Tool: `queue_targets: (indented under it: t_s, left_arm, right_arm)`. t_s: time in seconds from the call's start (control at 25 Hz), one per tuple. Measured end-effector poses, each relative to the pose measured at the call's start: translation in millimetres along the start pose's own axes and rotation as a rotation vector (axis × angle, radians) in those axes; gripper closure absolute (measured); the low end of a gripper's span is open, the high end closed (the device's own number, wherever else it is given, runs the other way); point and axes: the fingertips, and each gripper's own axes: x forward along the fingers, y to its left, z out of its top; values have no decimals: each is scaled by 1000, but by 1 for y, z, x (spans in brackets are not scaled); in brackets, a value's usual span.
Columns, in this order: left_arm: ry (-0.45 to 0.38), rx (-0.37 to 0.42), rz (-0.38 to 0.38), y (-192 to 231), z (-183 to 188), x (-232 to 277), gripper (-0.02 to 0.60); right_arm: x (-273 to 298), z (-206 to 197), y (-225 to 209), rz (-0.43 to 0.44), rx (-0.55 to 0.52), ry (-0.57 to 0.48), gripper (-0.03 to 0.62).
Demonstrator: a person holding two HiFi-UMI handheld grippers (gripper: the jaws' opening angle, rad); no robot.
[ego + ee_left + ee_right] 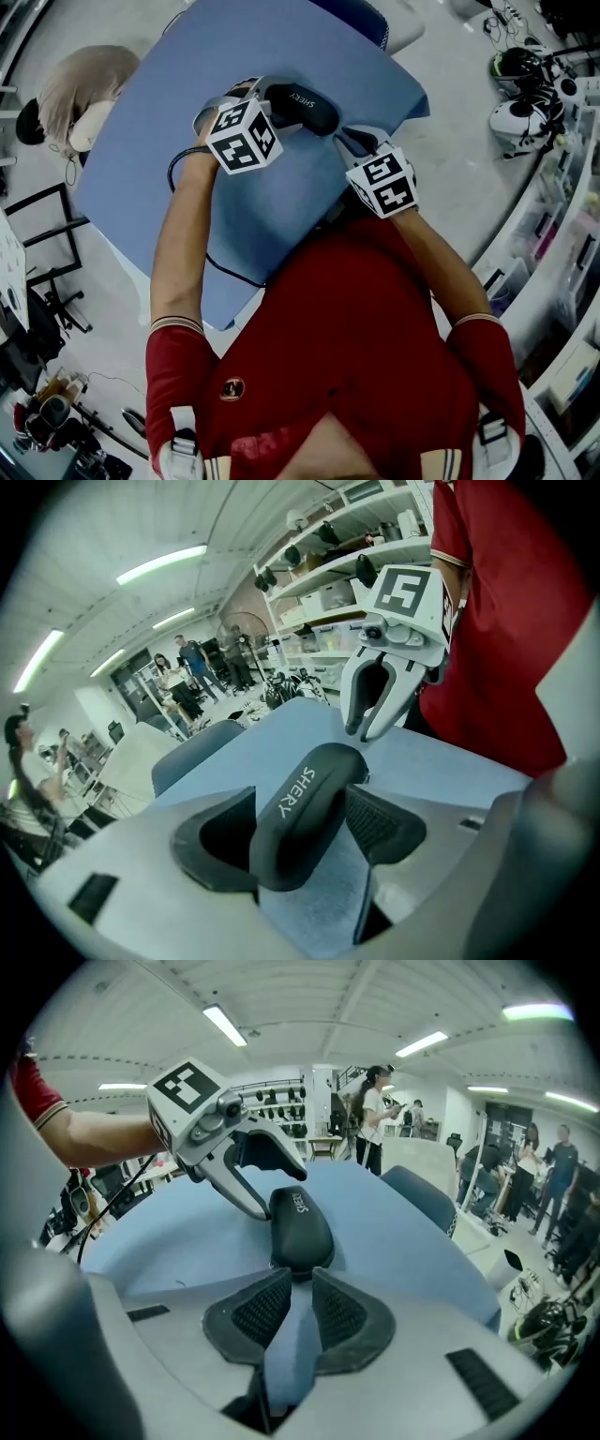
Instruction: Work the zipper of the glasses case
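A black zip-up glasses case (302,105) lies on the blue table (159,159). My left gripper (267,94) is shut on the case's left end; in the left gripper view both pads press on the sides of the case (305,803). My right gripper (349,139) stands at the case's other end. In the right gripper view its jaws (300,1283) are open, with a narrow gap showing bare table between the pads. The case's near end (300,1232) lies just beyond the tips. The left gripper (272,1206) clamps the far end there. The zipper pull is too small to make out.
A black cable (225,267) runs over the table's near left part. A grey chair (422,1199) stands at the far side. Shelves with helmets (525,103) line the right. People stand in the background (192,663).
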Motion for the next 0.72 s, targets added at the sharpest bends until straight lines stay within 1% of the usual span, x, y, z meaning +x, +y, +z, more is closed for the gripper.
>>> queue_targets:
  t_s: [0.16, 0.4, 0.56, 0.64, 0.72]
  left_arm:
    - [-89, -111, 117, 9, 14, -16, 296]
    - [-247, -322, 331, 17, 36, -46, 296]
    - [-352, -486, 499, 22, 52, -72, 299]
    - [-410, -551, 566, 23, 59, -84, 322]
    - [-467, -594, 649, 23, 60, -98, 381]
  right_arm:
    - [-8, 25, -6, 36, -56, -107, 528]
    - [-16, 72, -13, 125, -126, -293, 551]
    - [-22, 95, -22, 192, -144, -407, 566]
    - [-27, 104, -26, 226, -129, -458, 576]
    - [-31, 114, -23, 275, -116, -505, 585]
